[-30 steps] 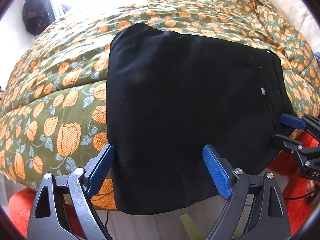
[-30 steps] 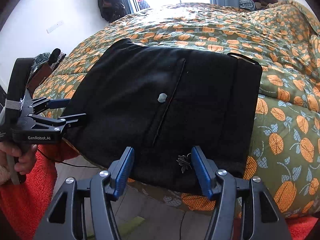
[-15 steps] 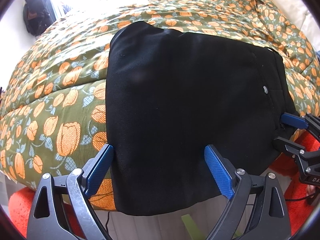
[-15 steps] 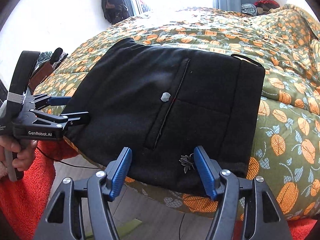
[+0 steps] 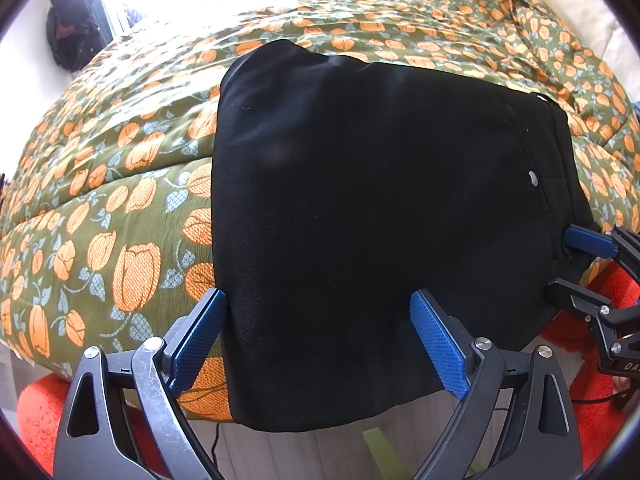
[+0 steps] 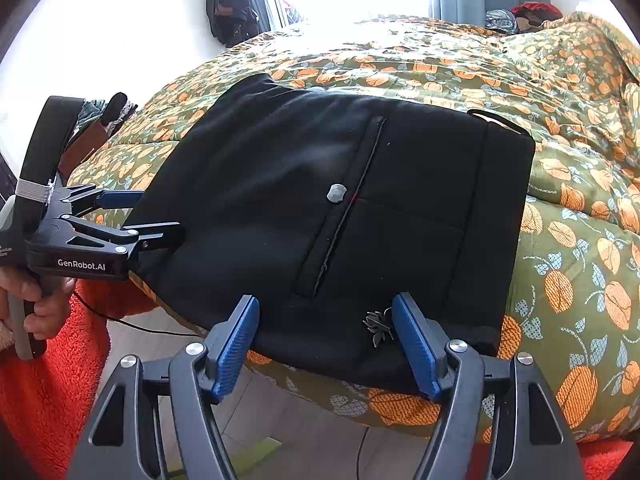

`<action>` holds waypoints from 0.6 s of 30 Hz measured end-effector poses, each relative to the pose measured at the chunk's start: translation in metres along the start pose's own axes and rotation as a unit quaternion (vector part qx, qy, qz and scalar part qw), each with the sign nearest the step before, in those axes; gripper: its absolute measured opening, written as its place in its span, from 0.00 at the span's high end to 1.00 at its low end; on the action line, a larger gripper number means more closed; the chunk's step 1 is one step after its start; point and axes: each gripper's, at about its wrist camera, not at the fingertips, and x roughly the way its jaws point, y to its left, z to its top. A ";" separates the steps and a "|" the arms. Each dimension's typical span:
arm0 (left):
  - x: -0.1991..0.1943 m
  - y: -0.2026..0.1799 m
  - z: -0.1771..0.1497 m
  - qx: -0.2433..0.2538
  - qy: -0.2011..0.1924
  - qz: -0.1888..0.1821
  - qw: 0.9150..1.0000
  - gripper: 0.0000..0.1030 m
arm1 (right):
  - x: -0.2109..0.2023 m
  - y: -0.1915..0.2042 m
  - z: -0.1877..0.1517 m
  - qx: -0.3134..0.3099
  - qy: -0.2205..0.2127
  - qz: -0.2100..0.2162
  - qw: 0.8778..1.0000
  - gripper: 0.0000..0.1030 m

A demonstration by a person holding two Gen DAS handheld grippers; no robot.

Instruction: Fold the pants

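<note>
Folded black pants point(image 5: 372, 220) fill the frame's centre on the floral quilt point(image 5: 120, 208). Left gripper point(image 5: 320, 340) and right gripper point(image 6: 326, 336) both gape wide at the lower edge, holding nothing.

Black pants point(image 5: 372, 220): matt, smooth woven cloth, with a dull metal button point(image 6: 337, 193). Floral quilt point(image 5: 120, 184): soft, slightly sheened fabric. Both grippers: blue ribbed plastic pads point(image 6: 234, 346) on matt black frames; orange rug point(image 6: 44, 392) fuzzy.

Black pants point(image 5: 360, 208), orange-tulip green quilt point(image 5: 120, 208).
</note>
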 end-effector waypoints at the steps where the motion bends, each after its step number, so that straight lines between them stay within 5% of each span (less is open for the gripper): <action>1: 0.000 0.000 0.000 0.000 0.000 0.000 1.000 0.10 | 0.000 0.000 0.000 0.000 0.000 0.000 1.000 0.33; 18: 0.001 0.001 0.000 -0.006 0.003 -0.002 1.000 0.08 | 0.000 0.001 0.000 0.000 0.000 -0.001 1.000 0.31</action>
